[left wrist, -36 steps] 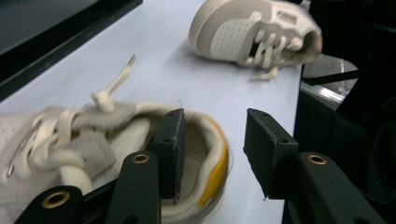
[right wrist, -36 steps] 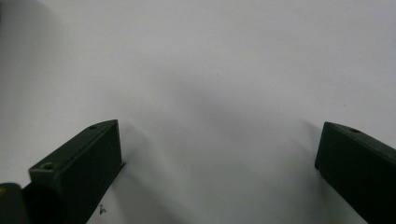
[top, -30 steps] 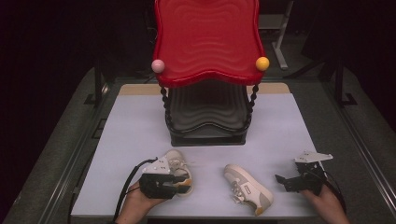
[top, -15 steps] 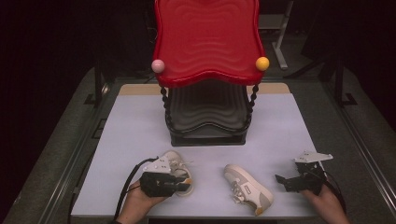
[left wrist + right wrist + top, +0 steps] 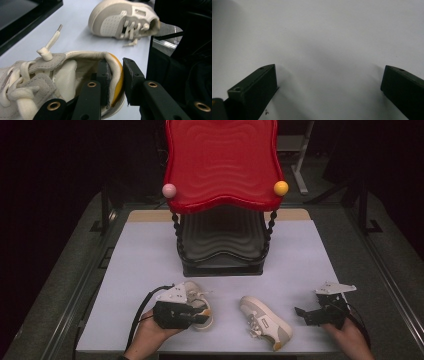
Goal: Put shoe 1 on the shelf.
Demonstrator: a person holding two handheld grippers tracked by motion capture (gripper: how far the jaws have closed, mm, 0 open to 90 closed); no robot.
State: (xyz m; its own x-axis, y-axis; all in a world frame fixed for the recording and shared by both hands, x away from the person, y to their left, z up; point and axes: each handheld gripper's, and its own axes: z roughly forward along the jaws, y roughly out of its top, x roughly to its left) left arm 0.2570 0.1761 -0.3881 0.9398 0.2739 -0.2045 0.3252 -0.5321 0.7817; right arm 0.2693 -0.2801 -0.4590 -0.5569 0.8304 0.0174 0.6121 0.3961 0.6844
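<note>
Now my left gripper point(image 5: 115, 75), jaws having just closed, clamps the heel wall of the cream-and-grey lace-up sneaker point(image 5: 199, 301) at seven o'clock on the pale table point(image 5: 150, 250). Its matching cream sneaker point(image 5: 265, 321) lies at five o'clock, and further right my right gripper point(image 5: 300, 311) rests gaping wide, holding nothing.

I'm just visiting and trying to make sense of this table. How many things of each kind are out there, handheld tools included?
Shoes: 2, the left shoe and the right shoe
Two-tier stands: 1, the red and black stand
Knobs on the stand: 2, the pink ball and the yellow ball
Handheld grippers: 2, the left gripper and the right gripper
Total: 7
</note>
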